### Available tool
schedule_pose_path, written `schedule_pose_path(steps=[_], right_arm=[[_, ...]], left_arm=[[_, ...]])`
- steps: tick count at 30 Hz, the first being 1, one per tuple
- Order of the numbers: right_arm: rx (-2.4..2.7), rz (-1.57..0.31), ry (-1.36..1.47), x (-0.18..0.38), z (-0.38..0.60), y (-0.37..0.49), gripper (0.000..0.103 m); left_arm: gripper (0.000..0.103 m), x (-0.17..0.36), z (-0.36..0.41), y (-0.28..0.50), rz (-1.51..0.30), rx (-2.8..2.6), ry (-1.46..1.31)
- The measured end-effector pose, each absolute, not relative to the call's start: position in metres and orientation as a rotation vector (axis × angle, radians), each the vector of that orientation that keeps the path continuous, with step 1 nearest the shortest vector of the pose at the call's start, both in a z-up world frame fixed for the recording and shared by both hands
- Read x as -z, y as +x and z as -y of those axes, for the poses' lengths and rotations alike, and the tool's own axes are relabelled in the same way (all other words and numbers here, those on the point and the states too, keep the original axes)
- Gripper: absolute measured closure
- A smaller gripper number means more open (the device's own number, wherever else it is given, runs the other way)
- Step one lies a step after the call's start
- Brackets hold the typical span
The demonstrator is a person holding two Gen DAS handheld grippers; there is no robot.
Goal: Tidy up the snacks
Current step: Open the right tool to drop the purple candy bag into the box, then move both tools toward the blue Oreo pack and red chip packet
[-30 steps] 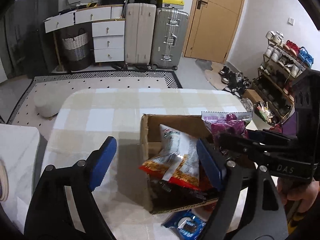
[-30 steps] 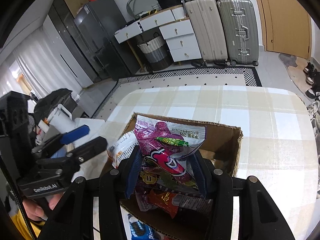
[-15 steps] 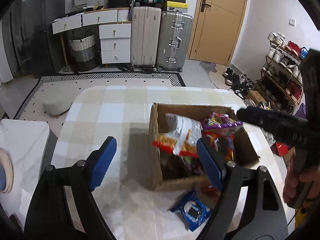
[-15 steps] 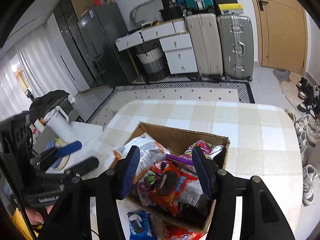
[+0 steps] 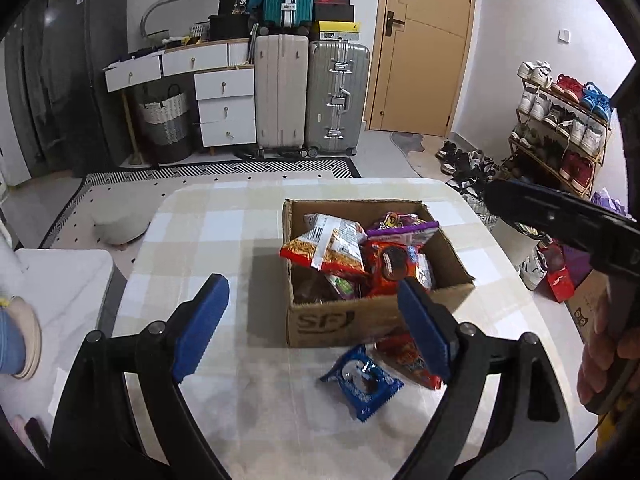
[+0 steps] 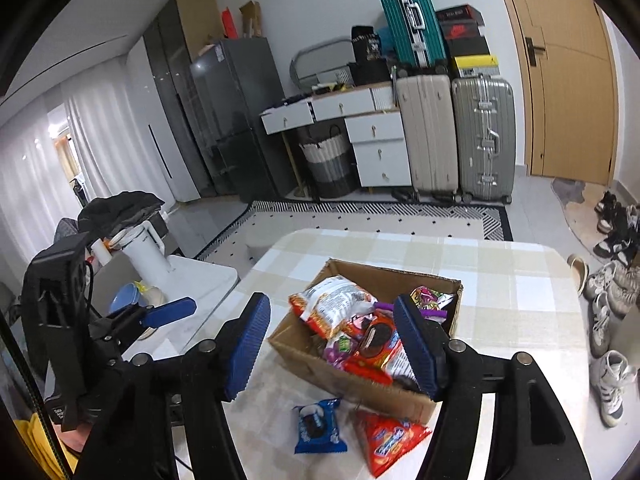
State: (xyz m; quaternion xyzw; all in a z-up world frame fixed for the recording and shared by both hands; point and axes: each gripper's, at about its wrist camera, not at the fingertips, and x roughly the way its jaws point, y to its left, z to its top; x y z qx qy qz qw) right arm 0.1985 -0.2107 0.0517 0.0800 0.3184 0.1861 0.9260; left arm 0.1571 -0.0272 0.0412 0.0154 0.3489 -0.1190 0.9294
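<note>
An open cardboard box point(image 5: 340, 322) point(image 6: 384, 276) stands on the checked table, heaped with several snack bags; a purple bag point(image 5: 402, 226) point(image 6: 430, 300) lies on top at its far side. A blue cookie pack point(image 5: 362, 382) point(image 6: 320, 426) and a red snack bag point(image 5: 408, 358) point(image 6: 390, 442) lie on the table in front of the box. My left gripper point(image 5: 316, 324) hovers above the box's near side, its jaws opening with nothing between them. My right gripper point(image 6: 332, 340) hangs above the box, jaws opening and holding nothing.
The checked table point(image 5: 224, 216) point(image 6: 520, 276) has rounded corners. A white side table point(image 6: 208, 276) with a white jug point(image 6: 144, 254) stands to the left. Suitcases point(image 5: 308, 92), drawers and a shoe rack point(image 5: 560, 120) line the room behind.
The right gripper let go of the purple bag, which now lies in the box, and both grippers pulled back and up from the box. The right jaws spread wider.
</note>
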Motion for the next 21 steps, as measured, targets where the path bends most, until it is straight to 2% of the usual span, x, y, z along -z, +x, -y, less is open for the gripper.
schedule_pose_path(steps=[3,7,9,11,13,15,21], right_arm=[[-0.374,-0.610,0.165,-0.063,0.212,0.171,0.029],[-0.371,-0.526,0.121,-0.073,0.209,0.125,0.029],[-0.385,-0.503,0.119,-0.074,0.207,0.102,0.029],[-0.395,-0.484,0.115,-0.075,0.204,0.084,0.028],[-0.403,-0.439,0.123,-0.078,0.202,0.054,0.026],[-0.416,-0.402,0.145,-0.079,0.202,0.032,0.017],[-0.439,-0.326,0.189,-0.073,0.195,-0.029,0.009]], left_arm=[[0.017,-0.049,0.029,0.140,-0.718,0.236,0.045],[0.016,-0.059,0.028,0.111,-0.699,0.229,0.043],[0.013,-0.063,0.026,0.095,-0.688,0.233,0.033],[0.001,-0.066,0.024,0.076,-0.670,0.230,0.025],[0.001,-0.071,0.022,0.055,-0.639,0.232,0.016],[0.001,-0.076,0.019,0.035,-0.614,0.236,0.007],[0.001,-0.087,0.012,-0.029,-0.514,0.224,0.013]])
